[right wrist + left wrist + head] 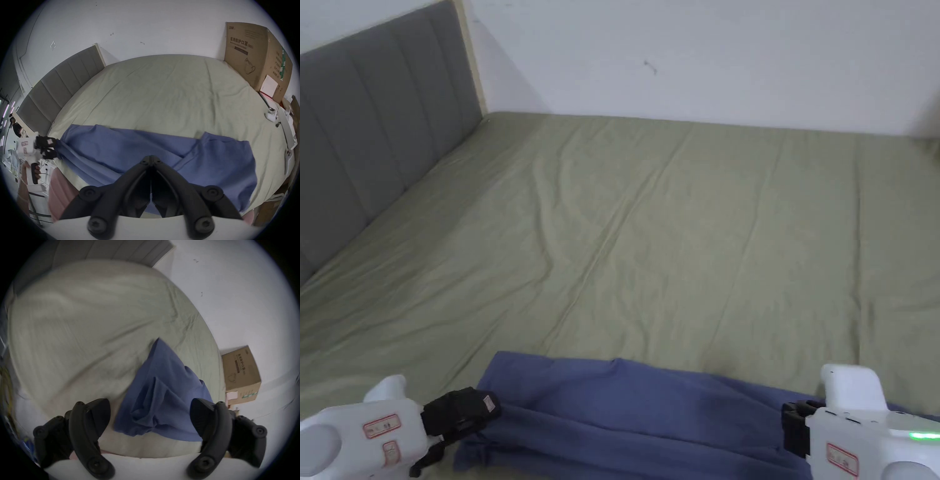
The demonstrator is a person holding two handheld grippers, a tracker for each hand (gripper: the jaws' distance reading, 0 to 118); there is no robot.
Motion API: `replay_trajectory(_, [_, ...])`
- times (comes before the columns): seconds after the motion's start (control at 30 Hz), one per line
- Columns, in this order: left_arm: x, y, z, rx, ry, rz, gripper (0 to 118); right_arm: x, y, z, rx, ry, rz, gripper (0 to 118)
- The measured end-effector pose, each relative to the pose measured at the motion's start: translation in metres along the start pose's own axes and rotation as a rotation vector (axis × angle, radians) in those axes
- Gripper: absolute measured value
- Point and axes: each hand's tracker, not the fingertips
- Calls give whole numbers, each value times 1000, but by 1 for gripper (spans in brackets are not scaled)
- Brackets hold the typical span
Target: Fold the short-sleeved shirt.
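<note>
plain blue shirt (650, 406), pale green sheet (675, 237), grey panelled headboard (369, 137), white wall (706, 56), seemingly brown cardboard box (253, 58)

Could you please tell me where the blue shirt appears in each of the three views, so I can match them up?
Head view: the blue shirt lies along the bottom edge, between the two grippers.
Left gripper view: it sits lower centre-right, reaching down between the open jaws.
Right gripper view: it spans the middle as a wide band, above the shut jaws.
Shared landmark: the grey headboard, beside the green bed sheet.
</note>
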Motion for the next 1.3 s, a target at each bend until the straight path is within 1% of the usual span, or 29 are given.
replay_trajectory(0.03, [-9,3,-11,-29,-26,32,100,-2,0,-2,-5,11,-5,0])
replay_trajectory(0.07, [-13,0,-18,-34,-26,77,89,-4,0,-4,-14,24,-10,0])
replay_trajectory(0.1, [-13,-2,-18,4,23,55,72,-7,-1,-5,-18,31,-11,0])
replay_trajectory(0.13, [-14,-2,-15,37,68,31,38,-9,-1,-4,-27,42,-3,0])
replay_trajectory(0.17, [-18,0,-11,37,111,23,11,-12,-3,-4,-37,53,12,0])
replay_trajectory(0.2, [-26,1,-11,16,17,102,10,-14,-6,-4,-45,41,54,0])
replay_trajectory(0.23, [-29,3,-10,11,-28,165,10,-16,-9,-4,-53,27,87,0])
replay_trajectory(0.27, [-24,5,-8,14,13,103,10,-16,-11,-5,-62,14,107,0])
replay_trajectory(0.3, [-14,2,-6,17,46,14,10,-14,-14,-7,-67,-10,118,0])
replay_trajectory(0.33, [-6,3,-6,16,81,-52,10,-12,-15,-8,-68,-14,109,0])
replay_trajectory(0.37, [0,5,-5,16,96,-90,10,-9,-16,-8,-75,-16,92,0])
replay_trajectory(0.43, [14,5,2,18,80,-71,10,3,-18,-5,-81,7,23,0])
replay_trajectory(0.47, [19,7,6,27,72,-80,10,8,-18,-4,-79,11,4,0])
replay_trajectory(0.53, [36,12,17,48,46,-98,10,18,-20,2,-73,-10,-9,0])
replay_trajectory(0.57, [50,11,22,59,39,-133,10,24,-20,3,-71,-27,-13,0])
replay_trajectory(0.63, [83,12,31,66,27,-255,10,36,-22,8,-66,-48,-34,0])
replay_trajectory(0.7, [122,7,35,75,43,-410,10,49,-25,13,-59,-59,-77,0])
replay_trajectory(0.73, [143,2,36,78,31,-491,10,56,-27,15,-53,-62,-103,0])
replay_trajectory(0.8, [181,-12,36,63,-22,-599,10,68,-31,21,-44,-72,-146,0])
replay_trajectory(0.9, [229,-46,21,5,-91,-750,10,87,-40,28,-40,-90,-206,0])
replay_trajectory(0.97, [252,-76,-3,-33,-128,-881,10,101,-47,34,-44,-96,-228,0])
replay_trajectory(1.03, [267,-109,-31,-87,-143,-943,10,112,-56,39,-50,-130,-244,0])
replay_trajectory(1.1, [271,-140,-62,-166,-195,-948,11,124,-65,45,-63,-151,-264,0])
replay_trajectory(1.13, [272,-155,-78,-226,-202,-945,15,130,-70,48,-63,-160,-279,0])
replay_trajectory(1.17, [269,-167,-90,-283,-200,-937,36,134,-73,51,-63,-168,-293,0])
replay_trajectory(1.2, [264,-175,-102,-334,-212,-945,61,140,-78,55,-59,-176,-307,0])
replay_trajectory(1.23, [258,-181,-114,-396,-194,-937,82,146,-82,59,-55,-186,-326,0])
replay_trajectory(1.27, [252,-183,-120,-424,-120,-880,94,151,-85,62,-53,-188,-344,0])
replay_trajectory(1.3, [248,-181,-120,-434,-95,-844,94,156,-86,65,-47,-189,-359,0])
